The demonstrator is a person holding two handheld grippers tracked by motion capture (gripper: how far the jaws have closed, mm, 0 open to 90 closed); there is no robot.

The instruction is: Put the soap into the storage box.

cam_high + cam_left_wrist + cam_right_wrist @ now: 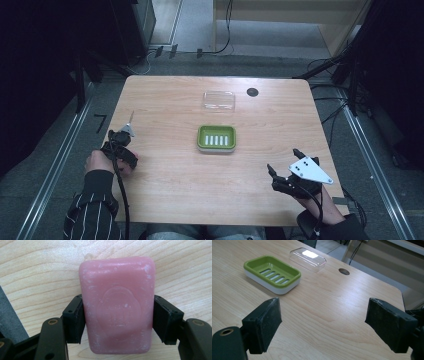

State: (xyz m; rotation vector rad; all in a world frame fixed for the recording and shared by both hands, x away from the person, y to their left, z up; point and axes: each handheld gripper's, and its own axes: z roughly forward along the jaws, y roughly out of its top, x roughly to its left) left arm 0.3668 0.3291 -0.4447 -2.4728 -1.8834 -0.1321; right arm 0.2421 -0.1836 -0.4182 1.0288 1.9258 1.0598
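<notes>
pink soap bar (117,305), scuffed, embossed, in left claw (117,320).

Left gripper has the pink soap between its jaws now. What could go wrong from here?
1. The left gripper grips the pink soap only by its smooth sides near one end, so it might slip or pivot.
2. The green soap dish sits loose on the table; a hard placement could shove it.
</notes>
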